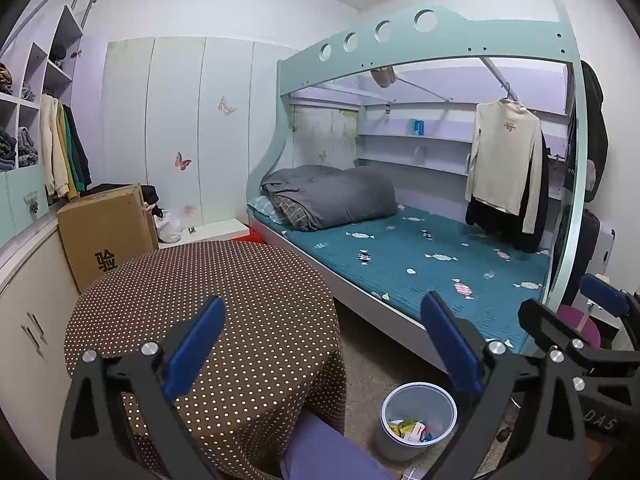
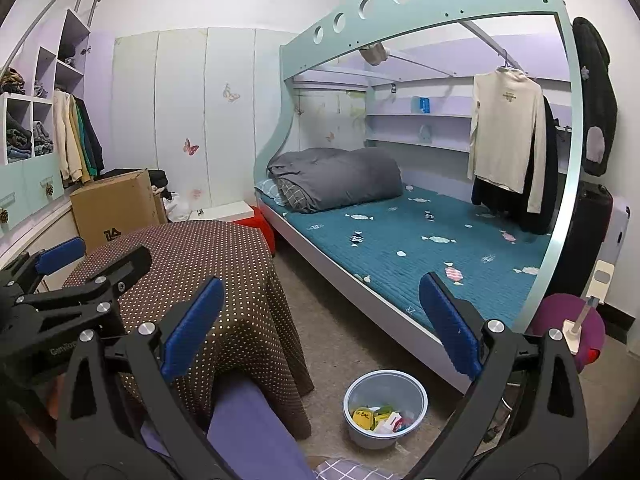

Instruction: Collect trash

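A grey trash bin (image 1: pixel 418 400) stands on the floor between the round table and the bed; it holds several colourful wrappers (image 1: pixel 412 430). The right wrist view shows the bin (image 2: pixel 385 388) with the wrappers (image 2: pixel 380 418) inside. My left gripper (image 1: pixel 324 344) is open and empty, held above the table's near edge. My right gripper (image 2: pixel 322 322) is open and empty, held above the floor near the bin. The right gripper shows at the right edge of the left wrist view (image 1: pixel 576 308), and the left gripper at the left edge of the right wrist view (image 2: pixel 92 258).
A round table with a brown polka-dot cloth (image 1: pixel 208 296) stands at the left. A bunk bed with a teal mattress (image 1: pixel 420 264) and a grey duvet (image 1: pixel 332 196) fills the right. A cardboard box (image 1: pixel 104 228) and cabinets stand at the left wall. A purple stool (image 2: pixel 572 320) sits at the right.
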A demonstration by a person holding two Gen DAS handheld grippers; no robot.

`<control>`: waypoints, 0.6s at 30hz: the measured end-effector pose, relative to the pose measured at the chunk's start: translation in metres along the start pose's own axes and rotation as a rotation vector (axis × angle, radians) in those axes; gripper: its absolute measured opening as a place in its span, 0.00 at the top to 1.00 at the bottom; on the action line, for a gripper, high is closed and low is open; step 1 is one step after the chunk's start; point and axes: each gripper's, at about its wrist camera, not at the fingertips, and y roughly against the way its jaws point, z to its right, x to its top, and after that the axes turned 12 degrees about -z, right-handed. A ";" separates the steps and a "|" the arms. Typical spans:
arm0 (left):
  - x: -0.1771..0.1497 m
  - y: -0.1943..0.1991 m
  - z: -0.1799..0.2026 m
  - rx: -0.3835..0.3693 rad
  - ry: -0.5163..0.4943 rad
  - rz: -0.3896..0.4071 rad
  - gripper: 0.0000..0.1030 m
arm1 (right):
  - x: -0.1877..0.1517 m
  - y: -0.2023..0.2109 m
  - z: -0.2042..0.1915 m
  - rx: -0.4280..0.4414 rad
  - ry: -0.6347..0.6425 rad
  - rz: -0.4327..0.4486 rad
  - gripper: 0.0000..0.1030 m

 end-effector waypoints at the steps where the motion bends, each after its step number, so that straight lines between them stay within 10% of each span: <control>1: 0.000 0.000 0.000 0.001 0.000 -0.004 0.07 | 0.001 0.000 -0.001 -0.001 0.000 0.000 0.07; 18: -0.002 0.001 -0.007 0.015 0.015 -0.011 0.05 | 0.000 0.001 -0.005 0.005 0.005 -0.004 0.07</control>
